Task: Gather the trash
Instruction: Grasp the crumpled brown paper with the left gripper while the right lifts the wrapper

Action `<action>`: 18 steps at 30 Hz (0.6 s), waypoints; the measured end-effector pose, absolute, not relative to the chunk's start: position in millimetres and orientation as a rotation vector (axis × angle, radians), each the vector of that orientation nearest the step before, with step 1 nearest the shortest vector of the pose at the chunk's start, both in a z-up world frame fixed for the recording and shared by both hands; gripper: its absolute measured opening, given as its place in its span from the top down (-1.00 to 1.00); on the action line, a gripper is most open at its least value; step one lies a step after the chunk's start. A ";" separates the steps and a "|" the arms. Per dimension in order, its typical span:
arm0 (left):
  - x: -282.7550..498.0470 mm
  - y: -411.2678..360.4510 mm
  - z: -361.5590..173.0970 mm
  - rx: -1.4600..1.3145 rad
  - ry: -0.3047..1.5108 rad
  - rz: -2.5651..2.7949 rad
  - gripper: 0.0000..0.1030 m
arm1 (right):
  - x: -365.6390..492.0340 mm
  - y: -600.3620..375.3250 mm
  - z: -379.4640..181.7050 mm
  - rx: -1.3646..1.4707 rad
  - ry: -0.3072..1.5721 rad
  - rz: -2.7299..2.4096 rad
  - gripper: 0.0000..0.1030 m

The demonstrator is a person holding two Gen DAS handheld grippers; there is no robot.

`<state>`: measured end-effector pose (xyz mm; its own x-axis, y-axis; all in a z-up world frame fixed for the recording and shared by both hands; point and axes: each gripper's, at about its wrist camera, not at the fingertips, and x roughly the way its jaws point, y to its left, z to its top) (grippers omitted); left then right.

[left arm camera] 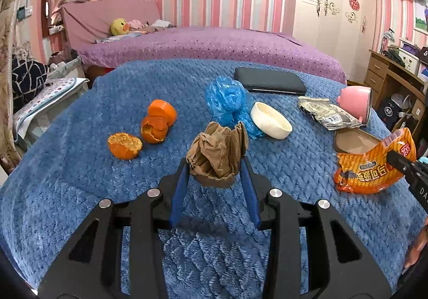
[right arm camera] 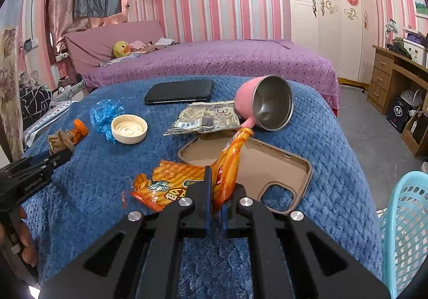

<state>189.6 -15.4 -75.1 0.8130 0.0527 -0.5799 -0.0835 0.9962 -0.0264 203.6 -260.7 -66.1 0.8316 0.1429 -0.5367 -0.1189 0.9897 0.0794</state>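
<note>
A crumpled brown paper ball sits between the blue pads of my left gripper, which is shut on it just above the blue blanket. From the right wrist view, the left gripper shows at the left with the brown paper in its tips. My right gripper is shut on an orange snack wrapper, which hangs lifted over the blanket. That orange wrapper and the right gripper's fingertips also appear at the right of the left wrist view.
On the blanket lie orange peels, a blue plastic bag, a white lid, a grey foil wrapper, a black phone, a tipped pink cup and a tan phone case. A cyan basket stands at the right.
</note>
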 end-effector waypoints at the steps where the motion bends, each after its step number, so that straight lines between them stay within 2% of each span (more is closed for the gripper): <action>1: 189.5 -14.9 -74.7 -0.055 0.613 0.078 0.27 | 203.5 -260.0 -66.1 0.038 0.571 0.139 0.89; 18: 191.6 -11.1 -77.8 -0.080 0.620 0.080 0.27 | 198.9 -256.7 -64.6 0.012 0.552 0.135 0.89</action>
